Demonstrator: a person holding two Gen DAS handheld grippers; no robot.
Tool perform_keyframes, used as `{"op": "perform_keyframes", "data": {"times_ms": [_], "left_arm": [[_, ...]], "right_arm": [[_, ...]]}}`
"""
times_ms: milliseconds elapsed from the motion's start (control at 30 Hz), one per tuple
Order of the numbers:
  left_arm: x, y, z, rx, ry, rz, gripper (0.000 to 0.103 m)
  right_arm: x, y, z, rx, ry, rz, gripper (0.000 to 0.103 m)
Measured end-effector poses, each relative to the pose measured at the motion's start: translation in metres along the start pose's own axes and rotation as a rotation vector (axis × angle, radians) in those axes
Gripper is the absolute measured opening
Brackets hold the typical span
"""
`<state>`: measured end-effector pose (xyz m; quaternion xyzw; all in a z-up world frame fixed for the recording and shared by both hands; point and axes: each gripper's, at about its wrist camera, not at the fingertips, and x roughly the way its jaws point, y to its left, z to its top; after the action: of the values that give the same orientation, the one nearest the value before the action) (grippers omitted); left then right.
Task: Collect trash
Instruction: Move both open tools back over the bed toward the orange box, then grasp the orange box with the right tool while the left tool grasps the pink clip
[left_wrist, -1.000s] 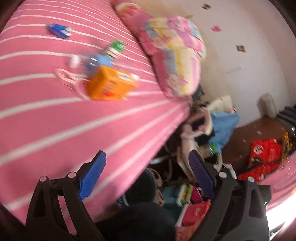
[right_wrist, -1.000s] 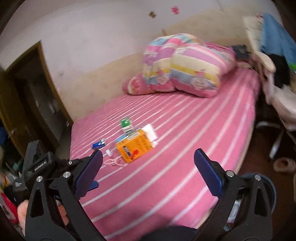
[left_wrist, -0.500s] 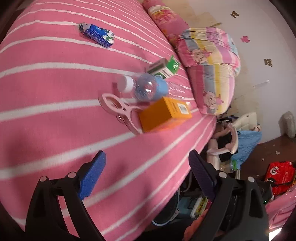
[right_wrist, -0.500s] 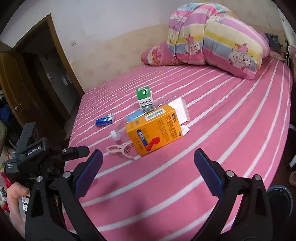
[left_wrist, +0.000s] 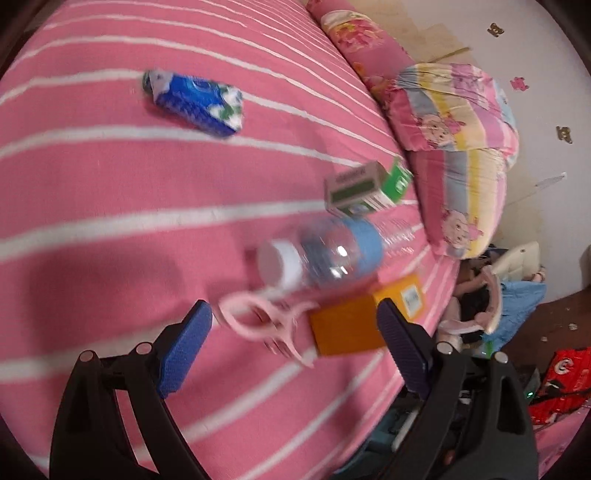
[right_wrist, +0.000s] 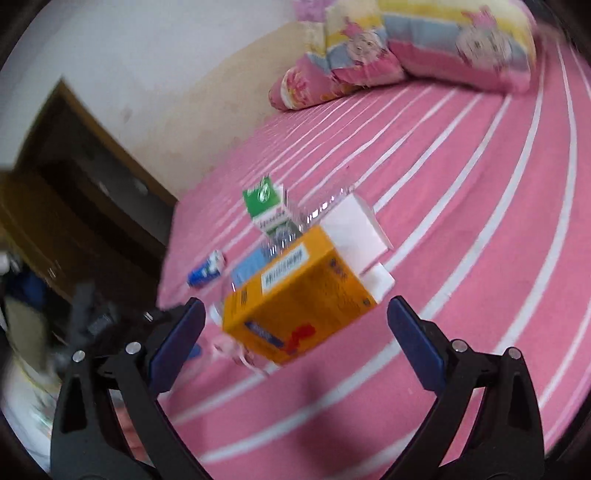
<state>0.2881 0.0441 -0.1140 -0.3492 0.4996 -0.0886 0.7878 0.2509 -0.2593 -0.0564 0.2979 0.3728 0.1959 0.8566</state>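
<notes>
Both pairs of jaws stand wide apart and hold nothing. From the left wrist view, the left gripper (left_wrist: 293, 325) hangs over a pink striped bed (left_wrist: 110, 192), and the pink clothes peg (left_wrist: 264, 325) lies right between its blue fingertips (left_wrist: 184, 343). Just past the peg, ahead of the jaws, a clear plastic bottle (left_wrist: 328, 258) with a white cap and a blue label lies on its side, its cap end close to the peg. An orange box (left_wrist: 354, 325) lies beside the peg, partly hidden behind the right-hand finger. Farther ahead of the jaws a small green and white carton (left_wrist: 364, 188) sits just beyond the bottle, and well off to the left of it lies a blue packet (left_wrist: 195, 101). A folded patterned quilt (left_wrist: 461, 147) is piled at the far end of the bed.

From the right wrist view, the right gripper (right_wrist: 295, 321) is over the same bed (right_wrist: 480, 184), with the orange box (right_wrist: 295, 299) framed between its fingers, not touched by either pad. A white box (right_wrist: 354, 229) leans against the far side of the orange one. The green and white carton (right_wrist: 267, 208) stands ahead of the jaws, and the blue packet (right_wrist: 207, 271) lies beyond the left finger. Behind that finger the left gripper (right_wrist: 110, 325) shows as a dark blur. The picture is smeared, so the peg and bottle are hard to make out here.
</notes>
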Motion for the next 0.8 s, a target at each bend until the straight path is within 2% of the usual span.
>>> {"op": "perform_keyframes", "data": {"times_ms": [133,233,400,567,667,700,767,800], "left_arm": [[0.008,0.013,0.015,-0.033,0.018,0.032,0.088],[0.017,0.025,0.021,-0.067,0.049,0.023,0.088],[0.025,0.021,0.029,-0.035,0.071,0.026,0.088],[0.033,0.01,0.034,0.018,0.08,0.031,0.088],[0.037,0.004,0.035,0.046,0.086,0.011,0.088],[0.039,0.002,0.036,0.053,0.092,-0.003,0.088],[0.042,0.001,0.036,0.05,0.1,-0.036,0.082],[0.044,0.001,0.036,0.043,0.111,-0.067,0.073]], "right_arm": [[0.014,-0.017,0.017,0.091,0.0,0.047,0.098],[0.029,-0.028,0.027,0.167,0.03,0.086,0.098],[0.05,-0.038,0.033,0.221,0.075,0.107,0.098],[0.064,-0.033,0.036,0.21,0.107,0.156,0.095],[0.068,-0.029,0.035,0.199,0.134,0.176,0.088],[0.069,-0.029,0.035,0.198,0.141,0.178,0.083],[0.07,-0.031,0.034,0.201,0.161,0.181,0.072],[0.071,-0.032,0.033,0.207,0.174,0.186,0.065]]}}
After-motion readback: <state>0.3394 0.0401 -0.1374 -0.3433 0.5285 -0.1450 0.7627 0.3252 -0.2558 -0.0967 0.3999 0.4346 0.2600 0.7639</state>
